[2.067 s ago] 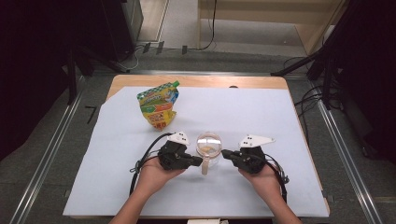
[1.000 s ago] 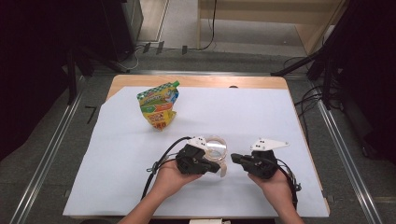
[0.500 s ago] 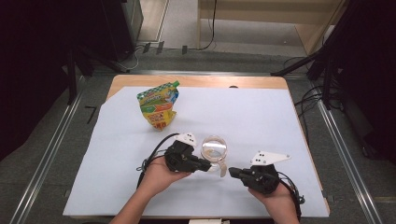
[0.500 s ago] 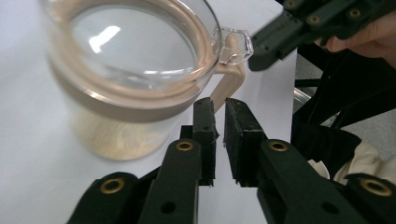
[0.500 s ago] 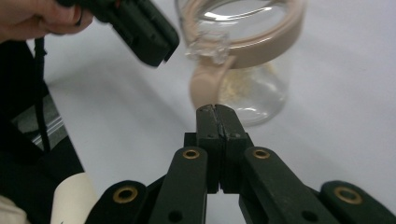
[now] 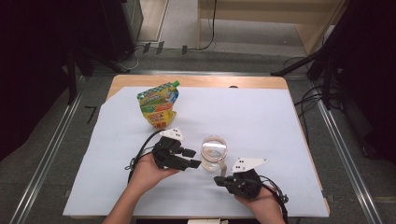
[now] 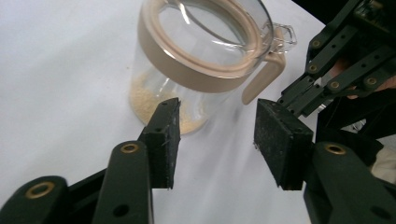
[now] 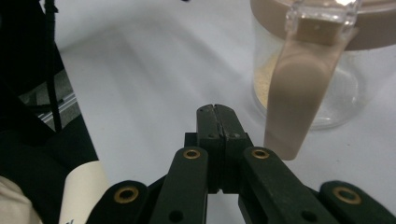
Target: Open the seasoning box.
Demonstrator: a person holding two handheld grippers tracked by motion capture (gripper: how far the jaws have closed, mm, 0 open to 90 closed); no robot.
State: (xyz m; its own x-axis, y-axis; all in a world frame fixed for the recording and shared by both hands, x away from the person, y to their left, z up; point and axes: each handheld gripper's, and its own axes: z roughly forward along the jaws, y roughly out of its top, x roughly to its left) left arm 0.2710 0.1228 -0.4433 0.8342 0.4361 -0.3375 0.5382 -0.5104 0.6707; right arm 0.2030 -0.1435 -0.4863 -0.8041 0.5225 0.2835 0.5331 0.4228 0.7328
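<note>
Currently the jar (image 6: 214,152) stands upright on the worktop (image 6: 261,121), lid on, a little grain at its bottom. Left gripper (image 6: 192,158) sits just left of the jar, jaws spread, empty. Right gripper (image 6: 219,179) lies just below the jar's handle (image 8: 293,112), jaws pressed together, holding nothing. Judged: no grasp yet; filling remains. Pouch (image 6: 159,103) stands beyond the jar; its print is unreadable.

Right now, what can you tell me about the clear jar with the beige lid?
The jar is clear, glass or plastic, standing upright on the white sheet. A beige lid ring with a clear centre closes its top, and a beige latch tab hangs down one side. A thin layer of pale grains lies at the bottom. Nothing grips it: the left tool is open just short of it, and the right tool is shut beside the tab.
</note>
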